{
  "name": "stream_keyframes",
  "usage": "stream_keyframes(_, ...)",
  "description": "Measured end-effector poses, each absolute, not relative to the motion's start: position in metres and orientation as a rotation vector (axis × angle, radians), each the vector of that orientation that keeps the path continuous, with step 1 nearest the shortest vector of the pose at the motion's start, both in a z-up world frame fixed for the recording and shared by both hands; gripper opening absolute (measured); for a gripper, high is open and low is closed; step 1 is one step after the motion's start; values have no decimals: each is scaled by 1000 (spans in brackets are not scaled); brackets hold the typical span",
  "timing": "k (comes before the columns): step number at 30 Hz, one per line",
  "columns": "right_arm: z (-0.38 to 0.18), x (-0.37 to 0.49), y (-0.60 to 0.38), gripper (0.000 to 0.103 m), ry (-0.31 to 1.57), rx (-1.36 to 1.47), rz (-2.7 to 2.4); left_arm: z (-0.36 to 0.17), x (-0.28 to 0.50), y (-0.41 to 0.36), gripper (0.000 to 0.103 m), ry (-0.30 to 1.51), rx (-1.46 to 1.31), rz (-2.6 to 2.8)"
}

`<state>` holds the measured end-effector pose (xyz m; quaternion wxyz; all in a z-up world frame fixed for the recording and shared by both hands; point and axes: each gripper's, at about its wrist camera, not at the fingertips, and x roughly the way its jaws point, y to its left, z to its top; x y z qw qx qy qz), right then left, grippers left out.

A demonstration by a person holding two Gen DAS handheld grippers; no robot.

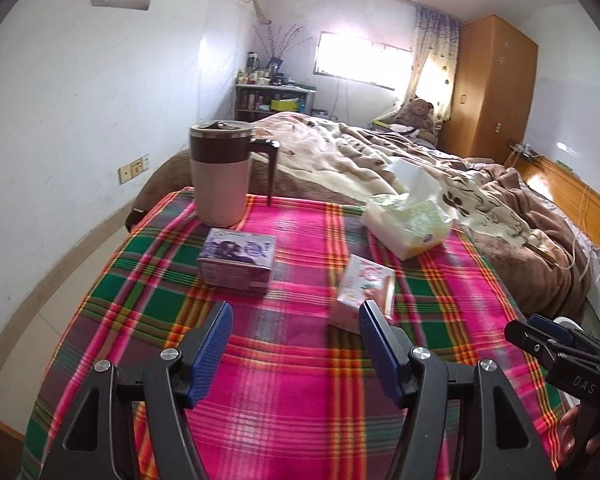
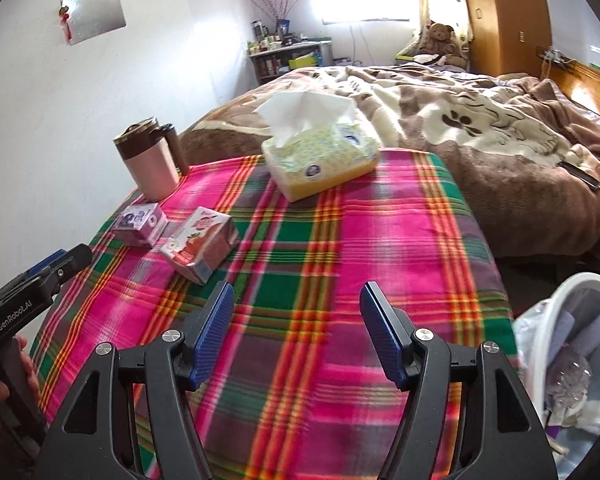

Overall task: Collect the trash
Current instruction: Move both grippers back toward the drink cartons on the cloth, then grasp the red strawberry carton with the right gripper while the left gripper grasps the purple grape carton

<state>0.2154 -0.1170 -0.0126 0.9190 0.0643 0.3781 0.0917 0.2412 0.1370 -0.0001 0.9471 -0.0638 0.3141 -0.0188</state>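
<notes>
plaid-covered table (image 2: pixel 380 248) carries a mug (image 2: pixel 150 162), tissue pack (image 2: pixel 324 160), purple carton (image 2: pixel 140 226) and pink carton (image 2: pixel 200 246).

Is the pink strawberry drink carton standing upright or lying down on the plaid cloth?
Lying down. The pink drink carton rests on a broad side on the plaid cloth, printed face up, beside the purple carton.

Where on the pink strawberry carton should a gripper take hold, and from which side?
Grip the pink carton across its two long side faces, coming down from above. It lies flat on the plaid cloth, and the purple carton sits close beside one end.
</notes>
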Motion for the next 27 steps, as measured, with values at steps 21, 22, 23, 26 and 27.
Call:
stream_keyframes(21,-40,300,-40,77,894,189,271,-18,314,193,66,712,-76,-26)
stream_keyframes(22,-43,305,-39,77,905,197,261,-19,317,194,66,716,-80,-28)
stream_keyframes(23,-45,308,-37,77,917,203,254,-21,322,197,66,727,-94,-36)
stream_keyframes(26,-50,318,-33,83,937,218,255,-24,331,201,66,740,-110,-34)
stream_keyframes(27,-51,320,-31,86,942,213,255,-24,333,201,66,739,-111,-43)
